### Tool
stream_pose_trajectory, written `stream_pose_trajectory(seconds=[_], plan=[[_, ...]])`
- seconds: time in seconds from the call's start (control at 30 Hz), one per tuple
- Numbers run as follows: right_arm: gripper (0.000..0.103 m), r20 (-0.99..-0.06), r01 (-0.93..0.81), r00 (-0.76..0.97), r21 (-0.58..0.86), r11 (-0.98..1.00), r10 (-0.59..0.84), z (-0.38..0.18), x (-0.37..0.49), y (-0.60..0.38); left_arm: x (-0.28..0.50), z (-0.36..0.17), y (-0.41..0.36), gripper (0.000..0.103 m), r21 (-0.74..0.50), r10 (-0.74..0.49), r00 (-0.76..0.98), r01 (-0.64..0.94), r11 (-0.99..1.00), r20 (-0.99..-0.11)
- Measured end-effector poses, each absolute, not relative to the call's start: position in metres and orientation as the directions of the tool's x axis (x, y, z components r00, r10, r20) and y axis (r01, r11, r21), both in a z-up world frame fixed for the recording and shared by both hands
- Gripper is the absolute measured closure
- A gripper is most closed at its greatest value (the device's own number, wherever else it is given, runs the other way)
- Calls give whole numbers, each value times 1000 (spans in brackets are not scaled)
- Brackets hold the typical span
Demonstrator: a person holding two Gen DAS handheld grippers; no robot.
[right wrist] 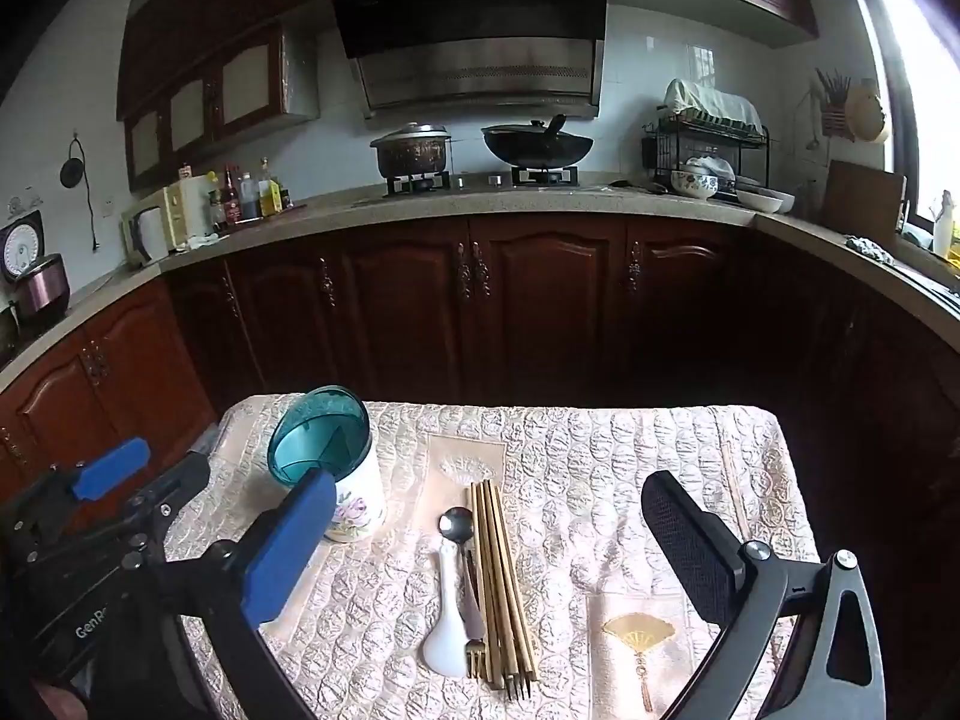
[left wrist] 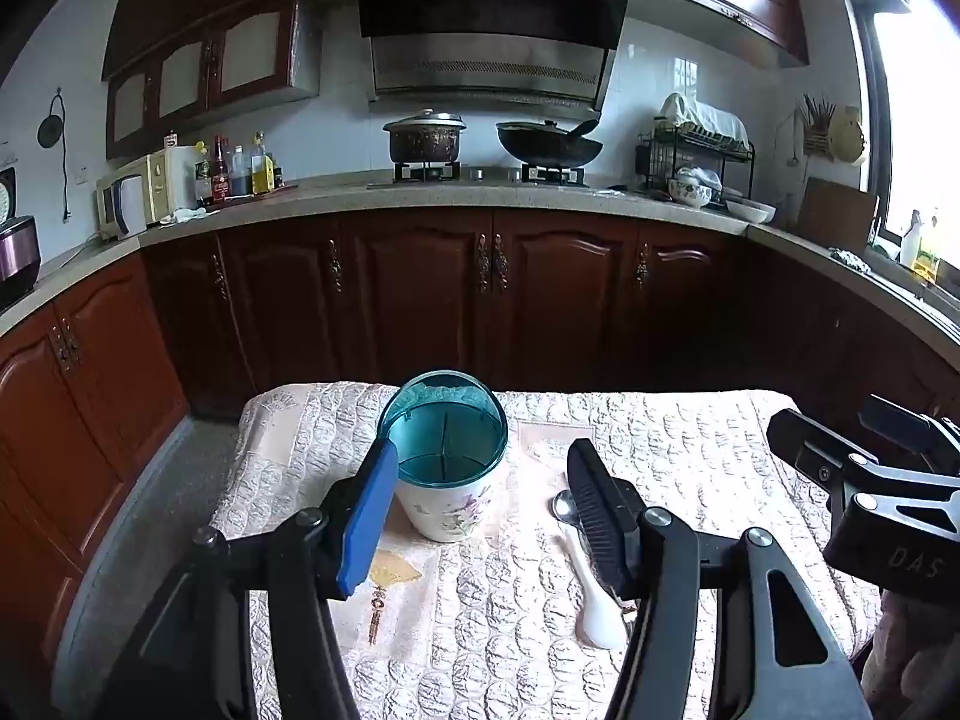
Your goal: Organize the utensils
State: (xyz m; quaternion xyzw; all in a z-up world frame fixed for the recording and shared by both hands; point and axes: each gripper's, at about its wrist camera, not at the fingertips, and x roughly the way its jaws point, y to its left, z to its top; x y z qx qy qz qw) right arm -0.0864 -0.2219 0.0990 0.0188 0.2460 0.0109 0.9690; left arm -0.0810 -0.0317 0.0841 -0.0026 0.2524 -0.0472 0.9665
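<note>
A white floral utensil holder (left wrist: 447, 468) with a teal divided insert stands upright on the quilted cloth; it also shows in the right wrist view (right wrist: 336, 468). Utensils lie side by side to its right: a metal spoon (right wrist: 456, 525), a white ceramic spoon (right wrist: 447, 618), a fork (right wrist: 476, 654) and several wooden chopsticks (right wrist: 501, 576). My left gripper (left wrist: 480, 516) is open and empty, just in front of the holder, its right finger over the spoons (left wrist: 591, 594). My right gripper (right wrist: 486, 546) is open and empty, above the utensils.
The small table under the cream quilted cloth (right wrist: 630, 456) has its far edge close to dark wooden cabinets (right wrist: 480, 300). A countertop beyond carries a pot (right wrist: 414, 150), a wok (right wrist: 537, 144), a dish rack (right wrist: 708, 150) and bottles (right wrist: 252, 192).
</note>
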Motion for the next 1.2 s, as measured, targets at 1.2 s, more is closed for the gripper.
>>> stream_pose_trajectory(seconds=[1.2], plan=[[0,-463,-8,886,5,1000,10,96,-85,-219,-82,85,-33,43,-39,-106,865,100,994,-491]])
